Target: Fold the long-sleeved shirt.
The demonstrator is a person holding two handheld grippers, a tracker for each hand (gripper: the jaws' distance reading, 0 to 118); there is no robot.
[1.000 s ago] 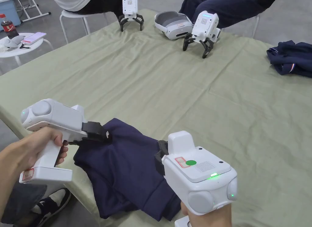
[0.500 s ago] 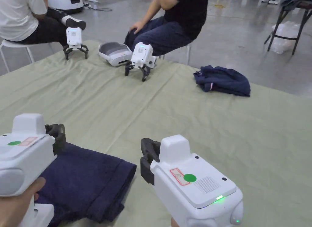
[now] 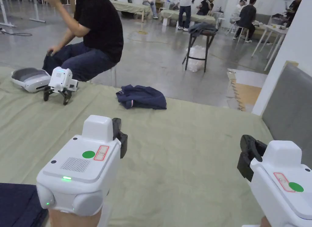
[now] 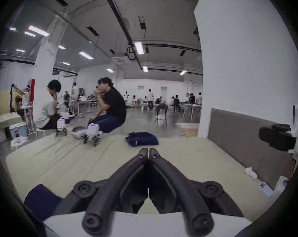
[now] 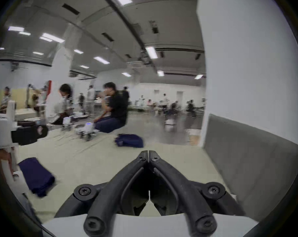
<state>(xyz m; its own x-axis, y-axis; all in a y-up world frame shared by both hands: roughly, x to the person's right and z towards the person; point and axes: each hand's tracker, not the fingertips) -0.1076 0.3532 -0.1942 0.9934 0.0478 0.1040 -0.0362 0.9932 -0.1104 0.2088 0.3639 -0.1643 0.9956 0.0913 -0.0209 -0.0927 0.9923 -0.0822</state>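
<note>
A: What's the surface?
B: A table under a green cloth (image 3: 189, 151), in a big hall; a grey panel (image 3: 289, 114) along its right edge, bare cloth mid-table.
A: The shirt (image 3: 15, 203)?
B: Folded, at the near left edge.
A: Grippers?
B: Left gripper (image 4: 148, 153) and right gripper (image 5: 148, 154) have jaws closed together, holding nothing. Labels are unreadable.

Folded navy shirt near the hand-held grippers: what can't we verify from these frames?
- Folded navy shirt, head view: cut off by the bottom-left edge, and the left hand-held gripper body covers part, so fold neatness is unclear.
- Same shirt, right gripper view: motion-blurred, edges smeared.
- Same shirt, left gripper view: only a corner shows behind the jaw linkage.
- Crumpled navy garment: too far to tell its type.
</note>
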